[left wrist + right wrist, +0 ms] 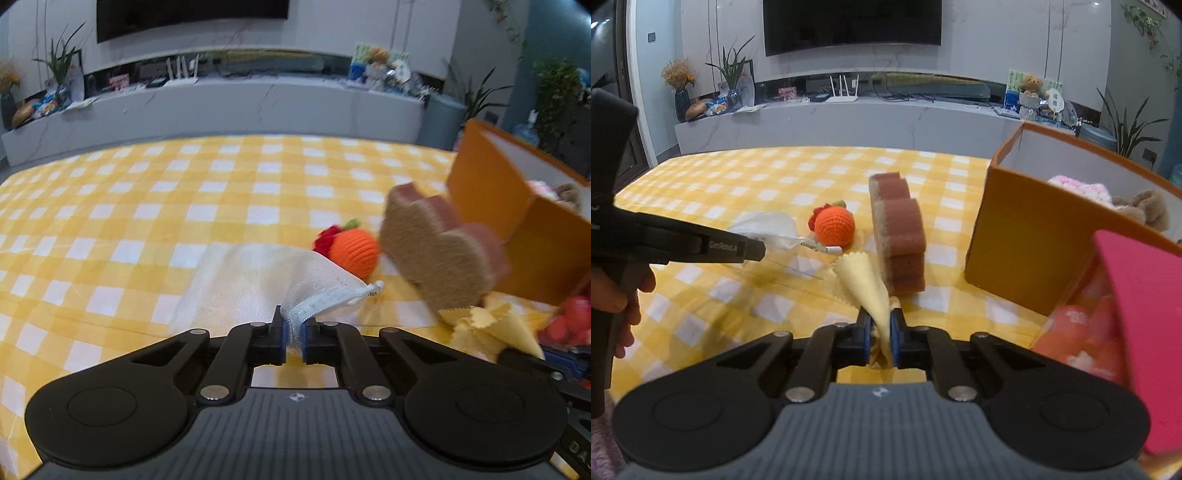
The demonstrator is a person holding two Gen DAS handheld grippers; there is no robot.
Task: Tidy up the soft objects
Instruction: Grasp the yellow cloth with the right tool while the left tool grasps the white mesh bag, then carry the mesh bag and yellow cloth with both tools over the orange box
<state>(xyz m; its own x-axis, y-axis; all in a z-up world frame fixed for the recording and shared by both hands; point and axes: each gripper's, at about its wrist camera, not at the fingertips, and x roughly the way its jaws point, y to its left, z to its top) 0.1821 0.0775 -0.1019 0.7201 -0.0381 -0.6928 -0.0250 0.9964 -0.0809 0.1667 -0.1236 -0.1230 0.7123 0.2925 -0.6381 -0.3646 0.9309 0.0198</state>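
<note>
Your orange box (1027,236) holds a pink knit (1082,188) and brown plush (1145,210). Your left gripper (294,338) pinches white mesh (266,280); your right gripper (881,341) clamps a zigzag-edged yellow cloth (864,284).

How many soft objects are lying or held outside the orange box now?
4: white mesh bag in left tongs, yellow cloth in right tongs, orange crochet ball and sponge on the tablecloth. Others could be hidden.

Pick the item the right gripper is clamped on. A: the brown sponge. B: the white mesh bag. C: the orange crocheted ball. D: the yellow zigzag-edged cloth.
D: in the right wrist view, the right gripper is shut on the yellow zigzag-edged cloth, while the white mesh bag is pinched in the left gripper.
</note>
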